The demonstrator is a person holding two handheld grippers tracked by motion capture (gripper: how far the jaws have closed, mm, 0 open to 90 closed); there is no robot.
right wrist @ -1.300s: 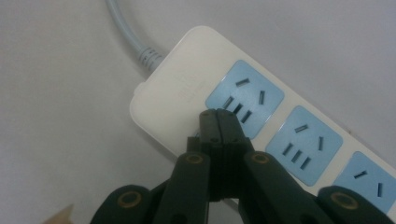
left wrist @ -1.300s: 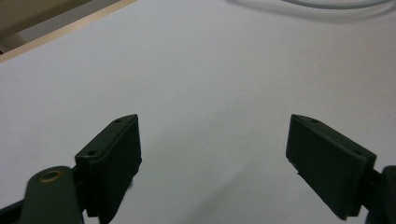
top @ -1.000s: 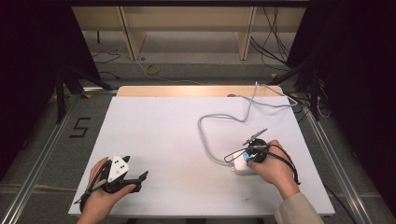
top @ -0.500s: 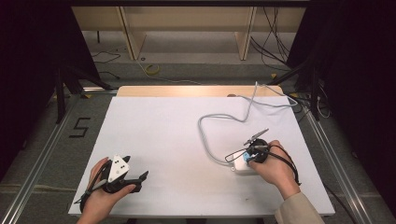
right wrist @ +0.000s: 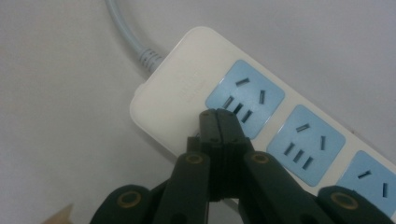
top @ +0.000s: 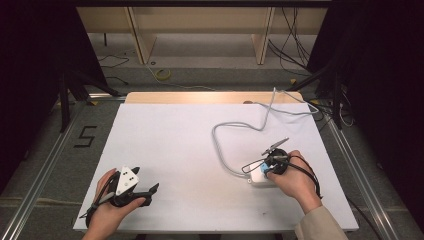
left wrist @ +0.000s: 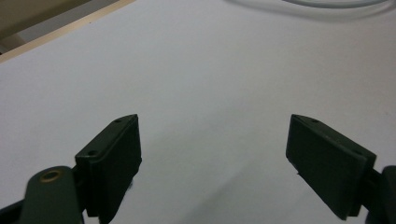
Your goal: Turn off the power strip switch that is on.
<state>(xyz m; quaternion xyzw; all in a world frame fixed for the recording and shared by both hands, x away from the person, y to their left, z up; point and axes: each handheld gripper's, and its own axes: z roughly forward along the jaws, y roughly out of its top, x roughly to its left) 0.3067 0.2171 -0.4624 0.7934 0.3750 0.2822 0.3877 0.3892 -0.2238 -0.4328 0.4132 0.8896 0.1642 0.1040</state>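
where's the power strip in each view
High view: the power strip lies at lower right on the table, partly under the right hand.
Left gripper view: not in it; a stretch of grey cable crosses the top edge.
Right gripper view: strip runs from centre to lower right, just beyond the shut jaws.
Shared landmark: the grey cable leaving the strip's end.

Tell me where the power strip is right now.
The power strip lies on the white table's right side in the high view, directly under the shut right hand-held gripper.
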